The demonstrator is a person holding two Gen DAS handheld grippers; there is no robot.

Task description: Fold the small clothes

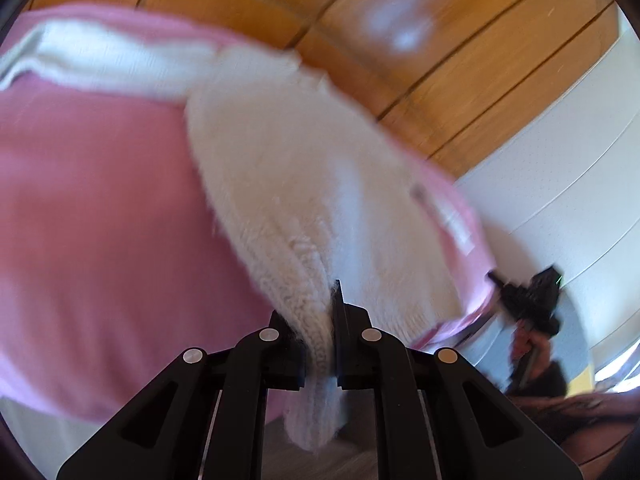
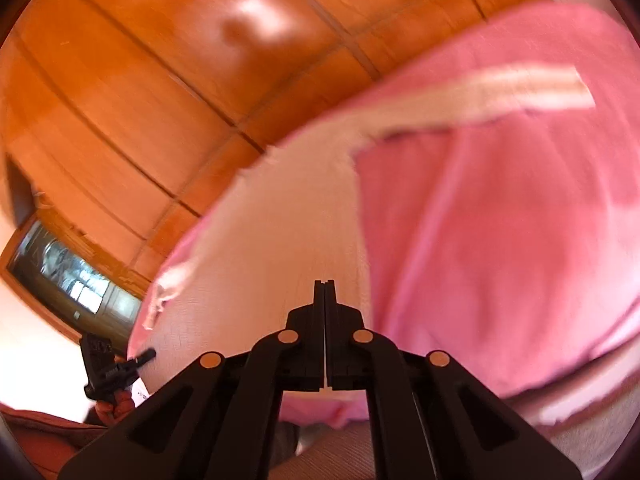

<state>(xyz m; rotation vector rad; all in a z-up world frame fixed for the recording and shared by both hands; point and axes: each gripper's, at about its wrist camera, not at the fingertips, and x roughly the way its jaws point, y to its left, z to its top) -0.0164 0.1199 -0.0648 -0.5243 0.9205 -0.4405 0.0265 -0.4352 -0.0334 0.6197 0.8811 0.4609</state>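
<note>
Left wrist view: my left gripper [image 1: 320, 332] is clamping the white fleecy lining edge of the pink fabric garment with white fleece inside [image 1: 100, 200], jaws closed down to the cloth's thickness. The garment is hanging raised in front of the glossy wooden panelled ceiling [image 1: 440, 60]. My right gripper [image 1: 524, 300] is appearing at the garment's far lower corner.

Right wrist view: my right gripper [image 2: 324, 320] is pinching the garment [image 2: 500, 220], jaws nearly together on a thin layer. My left gripper [image 2: 108, 368] is showing at lower left, touching the garment's edge.
</note>
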